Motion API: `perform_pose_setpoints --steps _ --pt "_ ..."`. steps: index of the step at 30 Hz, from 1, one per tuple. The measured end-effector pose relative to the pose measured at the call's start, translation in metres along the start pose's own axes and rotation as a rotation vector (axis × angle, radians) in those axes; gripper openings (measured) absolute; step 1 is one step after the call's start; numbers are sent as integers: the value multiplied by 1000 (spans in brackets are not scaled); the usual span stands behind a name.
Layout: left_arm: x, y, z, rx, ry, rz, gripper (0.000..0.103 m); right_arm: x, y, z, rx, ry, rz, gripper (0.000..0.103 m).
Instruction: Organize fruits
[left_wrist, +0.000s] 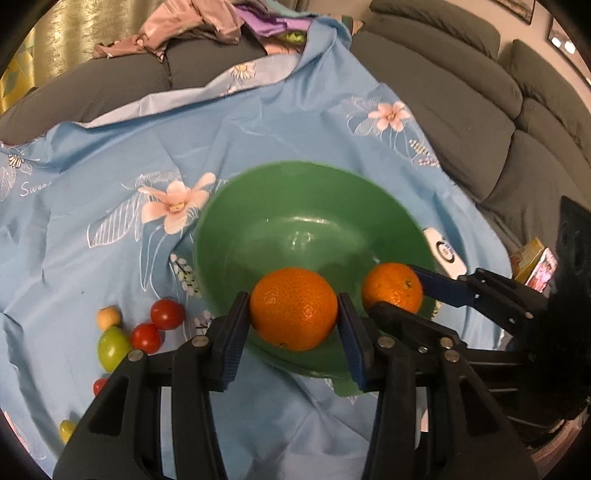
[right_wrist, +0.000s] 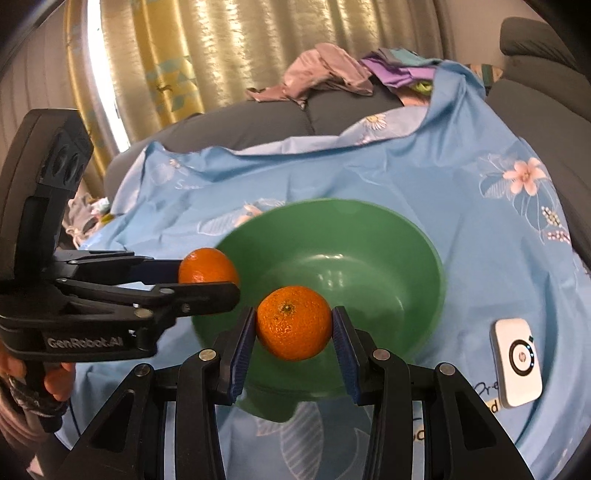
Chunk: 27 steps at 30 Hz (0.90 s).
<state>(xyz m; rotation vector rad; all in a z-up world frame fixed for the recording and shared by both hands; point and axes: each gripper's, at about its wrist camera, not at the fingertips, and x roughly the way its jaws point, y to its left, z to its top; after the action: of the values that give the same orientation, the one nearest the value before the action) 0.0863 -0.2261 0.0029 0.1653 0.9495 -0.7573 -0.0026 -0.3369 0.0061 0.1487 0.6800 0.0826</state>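
Note:
A green bowl sits on a blue floral cloth; it also shows in the right wrist view. My left gripper is shut on an orange above the bowl's near rim. My right gripper is shut on a second orange above the bowl's near side. In the left wrist view the right gripper holds its orange at the bowl's right rim. In the right wrist view the left gripper holds its orange at the bowl's left rim.
Small red tomatoes, a green fruit and a tan one lie on the cloth left of the bowl. A white device lies right of the bowl. Grey sofa cushions and piled clothes are behind.

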Motion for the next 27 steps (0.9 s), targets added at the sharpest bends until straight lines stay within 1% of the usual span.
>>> perform_pose_setpoints --steps 3,4,5,6,7,8,9,11,13,15,19,21,24,27 --pt "5 3 -1 -11 17 5 47 1 -4 -3 14 15 -2 43" --pt "3 4 -1 -17 10 1 50 1 -5 -4 14 20 -7 43" --pt "0 4 0 -20 4 -2 59 1 -5 -5 15 24 -10 43" --pt "-4 5 0 -21 -5 -1 65 1 -6 -5 19 29 -17 43" --pt "-9 6 0 -24 -20 7 77 0 -6 -4 21 25 -19 43" --pt "-13 6 -1 -28 -33 11 79 -2 -6 -4 23 22 -19 44" --pt "-18 9 -1 -38 -43 13 79 -5 -6 -3 28 14 -19 46" --pt "-28 16 -5 -59 -54 21 81 -10 -8 -1 39 0 -22 48" --pt "-42 24 -13 -80 -72 46 84 -20 -11 1 48 -21 -33 48" --pt "-55 33 -24 -100 -80 81 85 -26 -12 1 58 -33 -40 48" --pt "-88 63 -59 -174 -89 173 86 -35 -11 0 72 -35 -29 48" --pt "-103 75 -76 -210 -97 216 86 -37 -5 -1 65 -33 -25 48" --pt "-126 94 -106 -267 -97 290 87 -40 7 0 45 -32 2 48" --pt "-145 110 -131 -320 -96 332 87 -43 21 0 20 -33 25 48"
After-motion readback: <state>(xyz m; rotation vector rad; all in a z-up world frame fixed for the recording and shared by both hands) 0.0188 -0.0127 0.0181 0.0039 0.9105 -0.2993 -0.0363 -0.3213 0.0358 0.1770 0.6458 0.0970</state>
